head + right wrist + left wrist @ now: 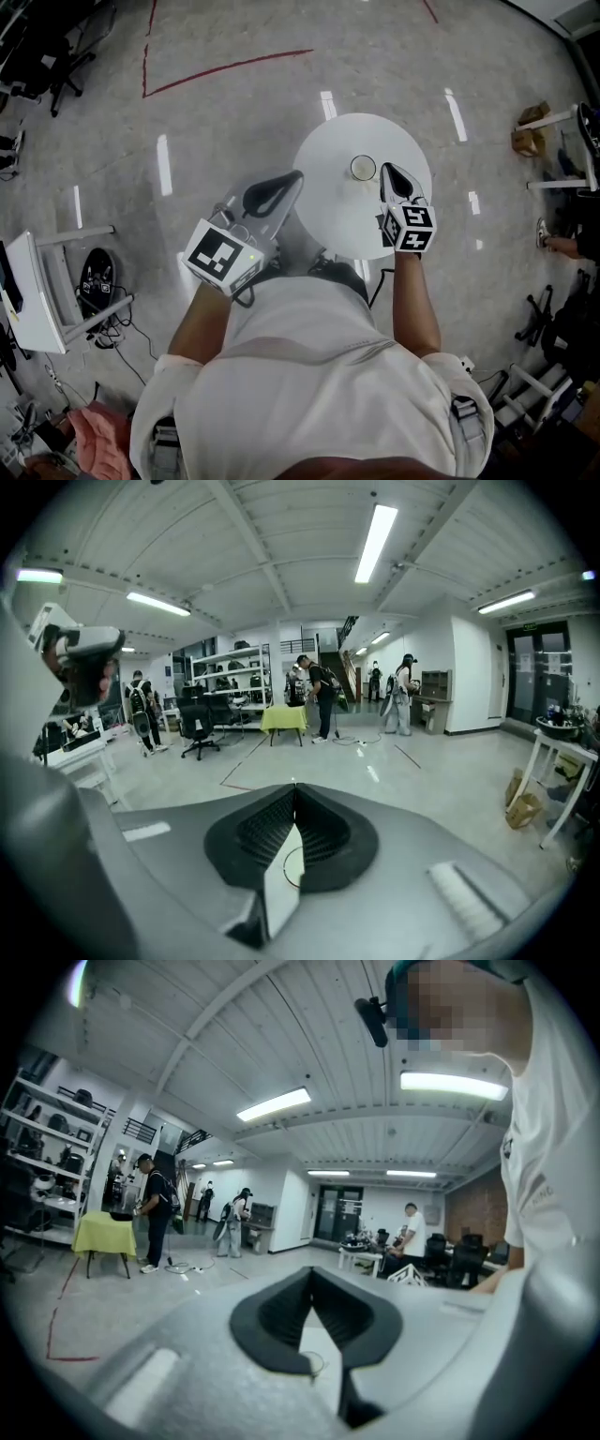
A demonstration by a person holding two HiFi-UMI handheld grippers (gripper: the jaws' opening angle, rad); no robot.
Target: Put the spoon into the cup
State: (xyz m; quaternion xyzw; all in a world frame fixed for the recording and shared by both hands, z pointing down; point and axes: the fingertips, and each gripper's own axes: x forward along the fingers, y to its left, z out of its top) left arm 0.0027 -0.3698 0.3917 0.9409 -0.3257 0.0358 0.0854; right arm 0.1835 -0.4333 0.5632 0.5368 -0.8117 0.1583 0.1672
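A small clear cup (363,168) stands near the far side of the round white table (328,202). No spoon shows in any view. My left gripper (296,176) hovers over the table's left edge, its jaws shut with nothing between them. My right gripper (385,168) sits just right of the cup, jaws also shut and empty. In the left gripper view the left gripper (311,1271) has its tips meeting, and a bit of the cup's rim (315,1363) shows through the gap below. The right gripper view shows the right gripper (295,786) closed the same way over the cup's rim (290,865).
The table stands on a glossy grey floor with red tape lines (225,67). A white stand with cables (56,291) is at the left and white racks (562,150) at the right. Other people (319,697) stand far off by a yellow-covered table (283,719).
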